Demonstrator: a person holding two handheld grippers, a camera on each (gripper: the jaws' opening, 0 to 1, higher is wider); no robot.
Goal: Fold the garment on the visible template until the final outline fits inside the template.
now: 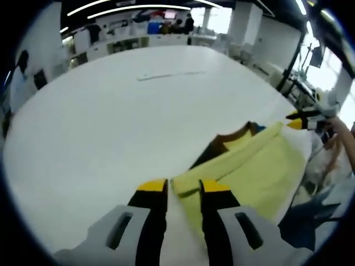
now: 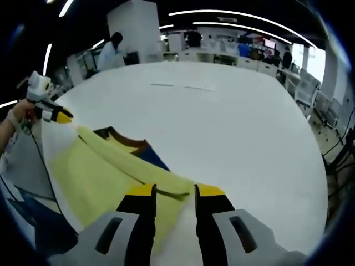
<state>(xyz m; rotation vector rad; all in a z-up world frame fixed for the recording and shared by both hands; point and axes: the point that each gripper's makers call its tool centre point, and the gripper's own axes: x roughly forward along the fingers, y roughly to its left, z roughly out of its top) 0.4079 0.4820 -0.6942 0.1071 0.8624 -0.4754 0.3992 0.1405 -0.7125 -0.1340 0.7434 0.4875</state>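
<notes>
Mid-fold: my left claw (image 1: pixel 183 187) and right claw (image 2: pixel 175 192) each stand apart astride the yellow garment's (image 1: pixel 260 172) edge; next, clamp and carry it across the bench (image 1: pixel 122 127).

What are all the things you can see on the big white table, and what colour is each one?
Garment: one, yellow with a dark brown collar and a bit of dark blue, on the near edge of the table between the two grippers.
Table: one, white, large.
Thin strip: one, pale, lying flat far across the table; what it is cannot be told.
Desks and people: several, at the far side of the room under long ceiling lights.
Left gripper: one, grey with black jaws and yellow tips, around a corner of the garment.
Right gripper: one, same colours, around the opposite corner.
Hand: one, holding the left gripper.
</notes>
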